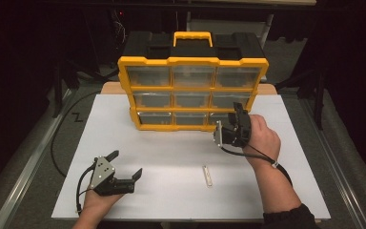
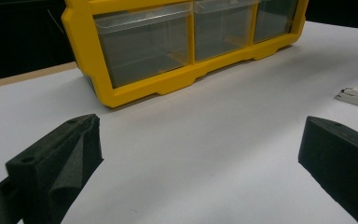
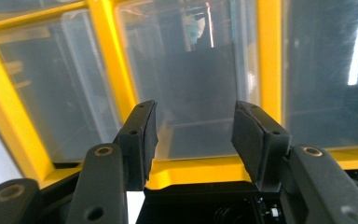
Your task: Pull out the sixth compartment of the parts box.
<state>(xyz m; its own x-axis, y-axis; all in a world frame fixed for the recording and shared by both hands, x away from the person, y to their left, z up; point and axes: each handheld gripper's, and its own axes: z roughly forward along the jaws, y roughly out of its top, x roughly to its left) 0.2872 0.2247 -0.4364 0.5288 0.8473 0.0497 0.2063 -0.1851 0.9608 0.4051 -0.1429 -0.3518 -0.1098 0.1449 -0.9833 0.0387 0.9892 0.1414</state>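
right claw (image 3: 193, 140) parted | clear boxy drawer (image 3: 191, 79) | yellow organizer (image 1: 193, 61)

One yellow-framed plastic organiser cabinet (image 1: 193, 90) with a black top is counted, and one yellow carry handle (image 1: 193, 37) on it. Nine clear plastic drawers (image 1: 148, 75) are seen in its front, three rows of three. One small white flat strip (image 1: 207, 175) is counted, lying between the two black two-jaw grippers (image 1: 124, 164).
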